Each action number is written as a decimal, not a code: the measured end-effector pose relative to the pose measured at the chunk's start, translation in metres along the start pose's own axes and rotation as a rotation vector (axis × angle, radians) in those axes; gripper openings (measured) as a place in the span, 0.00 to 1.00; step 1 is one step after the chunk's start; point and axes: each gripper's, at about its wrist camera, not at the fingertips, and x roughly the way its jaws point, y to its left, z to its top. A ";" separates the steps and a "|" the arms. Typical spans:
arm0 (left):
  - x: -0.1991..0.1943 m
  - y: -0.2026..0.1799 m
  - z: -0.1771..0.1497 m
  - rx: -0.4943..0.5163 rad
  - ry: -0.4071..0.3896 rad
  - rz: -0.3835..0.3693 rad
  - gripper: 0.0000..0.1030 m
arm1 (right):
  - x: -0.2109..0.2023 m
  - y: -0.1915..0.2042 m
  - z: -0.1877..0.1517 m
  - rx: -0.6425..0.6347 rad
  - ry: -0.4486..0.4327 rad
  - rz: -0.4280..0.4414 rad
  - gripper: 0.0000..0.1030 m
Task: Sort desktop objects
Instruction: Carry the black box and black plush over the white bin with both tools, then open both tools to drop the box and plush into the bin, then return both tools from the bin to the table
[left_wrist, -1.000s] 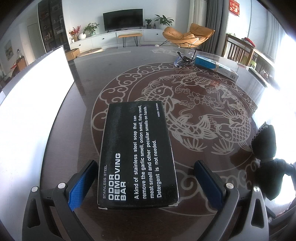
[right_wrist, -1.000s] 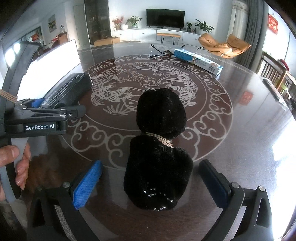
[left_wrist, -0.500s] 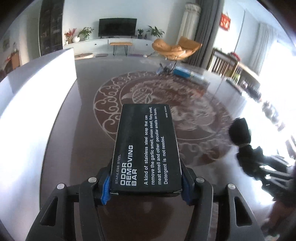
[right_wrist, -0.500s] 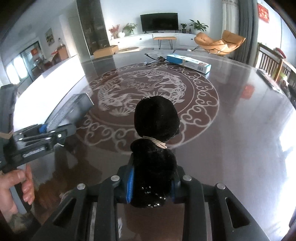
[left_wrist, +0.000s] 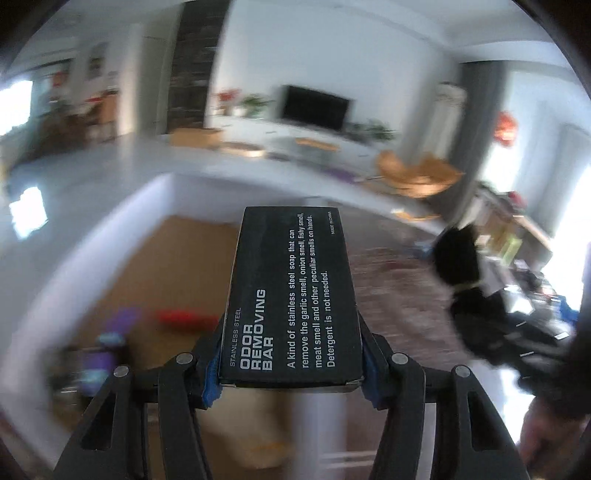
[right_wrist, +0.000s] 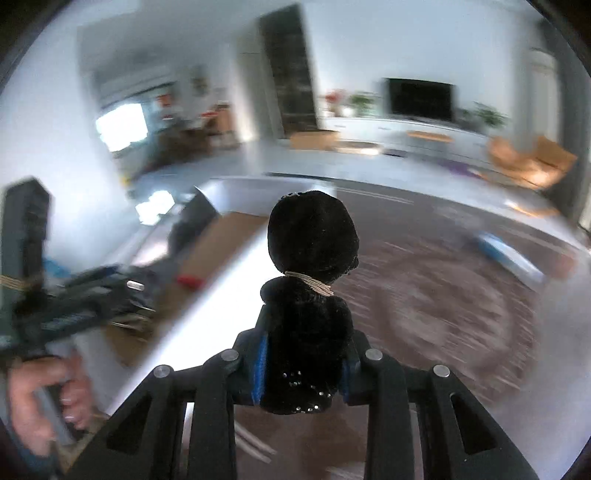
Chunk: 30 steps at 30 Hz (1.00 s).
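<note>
Clearly both sets of fingers are closed on something and lifted off the desk. The left gripper clamps the near end of a black box printed "ODOR REMOVING BAR" between its blue pads, the jaws standing at about the box's width; the box juts forward and hangs over the edge of an open white bin with a brown floor. The right gripper is squeezed narrow on the lower part of a black plush toy with a tan cord round its neck, its round head standing up above the fingers. Motion blur smears everything beyond the held things, so the desk's pale pattern reads only as streaks. Inside the bin, a red item and a purple one at the near left are too blurred to identify. The left wrist view shows the box's lettering and, at the right, the plush toy with the right hand cut off by the frame. Only the right wrist view shows the left hand gripping its handle at the near left, and a blue and white carton lying on the far right of the desk.
</note>
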 end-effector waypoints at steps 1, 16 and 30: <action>0.003 0.021 -0.003 -0.014 0.021 0.060 0.56 | 0.009 0.015 0.006 -0.019 0.003 0.032 0.29; 0.024 0.088 -0.026 -0.021 0.083 0.424 0.86 | 0.113 0.096 0.007 -0.137 0.104 0.149 0.85; 0.011 0.035 -0.025 0.066 0.050 0.396 0.86 | 0.067 -0.001 -0.016 0.000 0.031 -0.011 0.90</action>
